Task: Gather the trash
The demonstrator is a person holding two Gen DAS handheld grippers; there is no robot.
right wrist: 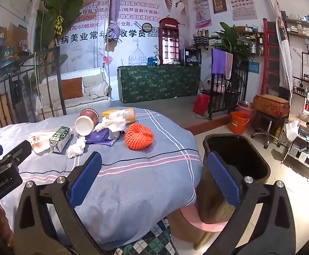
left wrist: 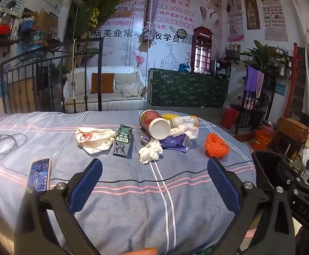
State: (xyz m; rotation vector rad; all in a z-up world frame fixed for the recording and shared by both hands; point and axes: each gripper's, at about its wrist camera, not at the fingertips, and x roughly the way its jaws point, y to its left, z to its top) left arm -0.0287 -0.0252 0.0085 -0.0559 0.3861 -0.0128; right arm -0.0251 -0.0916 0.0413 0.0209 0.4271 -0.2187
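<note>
Trash lies on the table's blue striped cloth [left wrist: 133, 201]: a tipped red paper cup [left wrist: 154, 123], a green drink carton [left wrist: 123, 140], a crumpled white tissue [left wrist: 150, 151], a stained wrapper [left wrist: 94, 138], a purple wrapper [left wrist: 174, 142], a plastic bottle [left wrist: 185, 120] and an orange foam net [left wrist: 216, 145]. The net [right wrist: 139, 136], cup [right wrist: 87, 121] and carton [right wrist: 60, 138] also show in the right wrist view. My left gripper [left wrist: 154, 165] is open and empty, short of the tissue. My right gripper [right wrist: 154, 159] is open and empty at the table's right edge, beside a black trash bin [right wrist: 237, 163].
A phone [left wrist: 39, 174] with a lit screen and a black cable [left wrist: 1, 142] lie at the table's left. The bin stands on a pink stool [right wrist: 199, 221]. An orange bucket [right wrist: 239, 122], an iron fence and shelves stand beyond.
</note>
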